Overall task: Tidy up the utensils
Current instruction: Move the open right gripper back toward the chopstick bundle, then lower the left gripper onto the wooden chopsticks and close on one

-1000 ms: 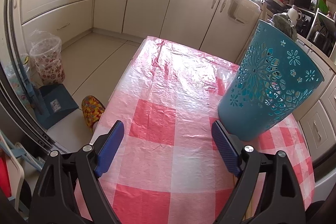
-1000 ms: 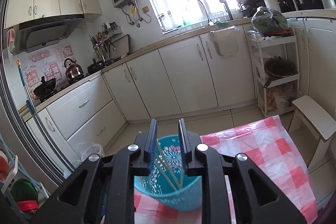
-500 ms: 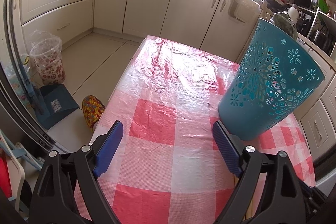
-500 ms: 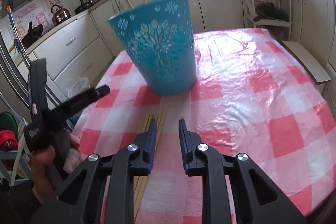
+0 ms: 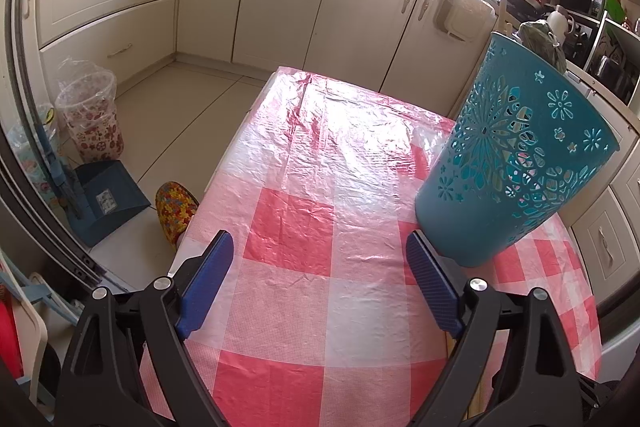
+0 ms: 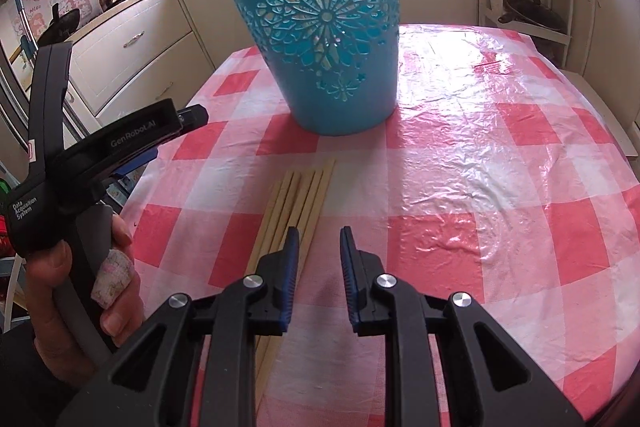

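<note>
I see the table (image 6: 500, 155) first, under its pink checked plastic cloth, filling both wrist views. On it the teal cut-out bucket (image 6: 324, 27) stands upright toward the far side; in the left wrist view it sits to the right of the jaws, and at least one pale stick pokes above its rim. What else is inside I cannot make out through the cut-outs.

Nearer me lies the bundle of wooden chopsticks (image 6: 304, 199), flat on the cloth, side by side, long axis running from my right gripper toward the bucket's base. Their far ends stop short of the bucket; the near ends run under the gripper body and are hidden.

My right gripper (image 6: 318, 247) hangs just over them with a narrow gap between the jaws and nothing in it — the bundle lies slightly left of that gap, its left finger (image 6: 291, 259) over the sticks. This is the nearer hand, and I judge it must shift left to straddle them.

My left gripper (image 5: 320, 283) is spread wide and empty, off to the table's left edge.
</note>
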{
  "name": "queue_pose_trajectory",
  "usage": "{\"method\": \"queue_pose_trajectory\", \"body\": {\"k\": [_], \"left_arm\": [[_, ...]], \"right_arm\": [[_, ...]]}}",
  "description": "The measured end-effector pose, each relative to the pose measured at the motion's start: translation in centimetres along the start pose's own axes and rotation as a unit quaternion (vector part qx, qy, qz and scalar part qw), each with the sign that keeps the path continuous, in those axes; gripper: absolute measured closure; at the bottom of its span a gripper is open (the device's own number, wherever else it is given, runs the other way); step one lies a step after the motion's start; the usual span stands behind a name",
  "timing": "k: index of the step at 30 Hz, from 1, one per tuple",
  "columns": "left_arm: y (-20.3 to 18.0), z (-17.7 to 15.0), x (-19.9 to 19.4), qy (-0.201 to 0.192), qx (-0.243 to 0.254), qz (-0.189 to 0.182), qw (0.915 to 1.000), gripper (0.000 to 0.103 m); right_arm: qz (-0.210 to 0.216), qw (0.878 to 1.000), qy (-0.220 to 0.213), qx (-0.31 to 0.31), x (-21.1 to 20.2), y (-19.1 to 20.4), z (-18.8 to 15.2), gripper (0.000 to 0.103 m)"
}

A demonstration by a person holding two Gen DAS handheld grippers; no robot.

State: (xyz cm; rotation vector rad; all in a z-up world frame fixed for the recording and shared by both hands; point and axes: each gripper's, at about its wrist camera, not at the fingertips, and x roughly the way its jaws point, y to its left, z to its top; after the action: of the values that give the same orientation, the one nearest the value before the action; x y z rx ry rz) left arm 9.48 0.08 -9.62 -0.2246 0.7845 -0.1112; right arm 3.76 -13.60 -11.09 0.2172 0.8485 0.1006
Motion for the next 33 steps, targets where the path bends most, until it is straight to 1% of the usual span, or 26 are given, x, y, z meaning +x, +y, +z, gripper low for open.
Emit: {"method": "queue_pose_trajectory", "body": {"k": [5, 10, 15, 18, 20, 22, 25, 29, 33], "left_arm": [[0.0, 0.0, 0.0, 0.0, -0.001, 0.0, 1.0, 0.019], [0.0, 0.0, 0.0, 0.0, 0.0, 0.0, 1.0, 0.019], [0.0, 0.0, 0.0, 0.0, 0.0, 0.0, 1.0, 0.019], [0.1, 0.0, 0.0, 0.0, 0.0, -0.001, 1.0, 0.019], [0.0, 0.0, 0.0, 0.0, -0.001, -0.001, 1.0, 0.019], [-0.1, 0.0, 0.1, 0.001, -0.002, -0.001, 1.0, 0.019], [-0.2, 0.0, 0.2, 0.001, -0.002, -0.002, 1.0, 0.018], [-0.4, -0.1, 0.3, 0.002, 0.004, 0.002, 1.0, 0.018], [-1.7, -0.9, -0.7, 0.023, 0.036, -0.01, 0.999, 0.018]], "right_arm": [[-0.02, 1.0, 0.016, -0.009, 1.0, 0.5, 0.3, 0.082], [-0.033, 0.999, 0.018, -0.007, 1.3, 0.4, 1.0, 0.082], [-0.052, 0.998, 0.025, -0.031, 2.0, 1.0, 1.3, 0.082], [-0.056, 0.997, 0.029, -0.049, 2.0, 1.2, 1.3, 0.083], [-0.053, 0.996, 0.035, -0.061, 1.8, 1.0, 1.2, 0.086], [-0.053, 0.995, 0.043, -0.073, 1.3, 0.5, 0.9, 0.092], [-0.052, 0.995, 0.051, -0.075, 0.2, -0.8, 0.1, 0.092], [-0.021, 0.998, 0.046, -0.045, -0.5, -2.4, -0.3, 0.092], [-0.014, 0.999, 0.04, -0.026, -0.4, -2.9, -0.1, 0.092]]}}
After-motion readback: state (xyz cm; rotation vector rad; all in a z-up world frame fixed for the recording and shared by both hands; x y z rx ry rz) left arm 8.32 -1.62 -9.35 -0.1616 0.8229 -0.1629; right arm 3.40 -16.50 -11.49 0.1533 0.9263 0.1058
